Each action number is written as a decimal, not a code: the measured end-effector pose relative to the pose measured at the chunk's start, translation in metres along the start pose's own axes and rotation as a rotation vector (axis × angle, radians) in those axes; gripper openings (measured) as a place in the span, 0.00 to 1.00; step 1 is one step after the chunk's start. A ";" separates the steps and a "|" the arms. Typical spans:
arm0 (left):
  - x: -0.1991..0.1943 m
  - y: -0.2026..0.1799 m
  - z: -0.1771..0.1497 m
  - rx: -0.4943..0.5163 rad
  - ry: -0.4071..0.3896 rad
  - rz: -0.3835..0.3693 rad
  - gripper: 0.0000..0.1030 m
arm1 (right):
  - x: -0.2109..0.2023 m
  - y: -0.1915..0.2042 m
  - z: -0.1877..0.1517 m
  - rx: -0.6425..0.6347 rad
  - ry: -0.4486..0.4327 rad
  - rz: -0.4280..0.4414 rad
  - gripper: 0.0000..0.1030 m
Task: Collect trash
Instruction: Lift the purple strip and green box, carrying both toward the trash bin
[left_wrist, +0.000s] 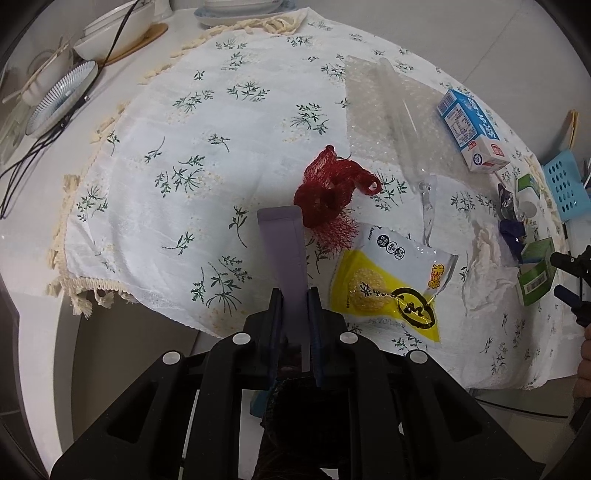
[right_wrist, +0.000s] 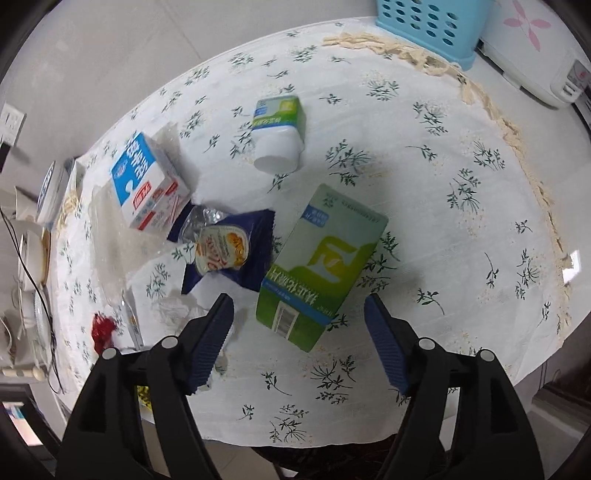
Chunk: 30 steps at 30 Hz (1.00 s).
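In the left wrist view my left gripper (left_wrist: 294, 295) is shut on a flat lavender strip (left_wrist: 281, 251) that sticks out forward over the floral tablecloth (left_wrist: 192, 155). Just past its tip lies a red mesh net (left_wrist: 328, 192), and a yellow snack wrapper (left_wrist: 388, 284) lies to its right. In the right wrist view my right gripper (right_wrist: 301, 332) stands open above a large green carton (right_wrist: 325, 266) lying flat; the carton's near end sits between the fingertips, untouched. A dark blue wrapper (right_wrist: 229, 251), a blue-and-white milk carton (right_wrist: 147, 184) and a small green-and-white carton (right_wrist: 280, 133) lie beyond.
Clear bubble wrap (left_wrist: 388, 110) and a crumpled tissue (left_wrist: 484, 266) lie on the cloth. A light blue basket (right_wrist: 428, 26) and a white appliance (right_wrist: 535, 55) stand at the far right edge. Bowls and plates (left_wrist: 62, 96) with black cables sit at the far left.
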<state>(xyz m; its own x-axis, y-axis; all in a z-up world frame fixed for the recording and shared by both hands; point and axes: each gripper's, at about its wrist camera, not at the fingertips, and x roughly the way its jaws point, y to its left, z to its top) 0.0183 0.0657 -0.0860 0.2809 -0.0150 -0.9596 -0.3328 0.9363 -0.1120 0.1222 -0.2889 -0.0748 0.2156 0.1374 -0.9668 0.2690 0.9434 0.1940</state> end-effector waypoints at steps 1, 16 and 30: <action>0.000 0.000 0.000 0.002 -0.001 0.001 0.12 | 0.001 -0.002 0.004 0.011 -0.001 -0.013 0.68; -0.005 -0.003 0.001 0.016 -0.014 0.000 0.12 | 0.025 -0.011 0.026 0.092 0.027 -0.043 0.49; -0.035 -0.007 -0.011 0.059 -0.070 -0.046 0.12 | -0.022 -0.005 -0.010 -0.003 -0.042 -0.018 0.49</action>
<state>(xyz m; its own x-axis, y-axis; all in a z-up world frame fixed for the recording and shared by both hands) 0.0005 0.0555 -0.0544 0.3572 -0.0360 -0.9333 -0.2655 0.9541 -0.1384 0.1069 -0.2936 -0.0565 0.2503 0.1074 -0.9622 0.2706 0.9465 0.1760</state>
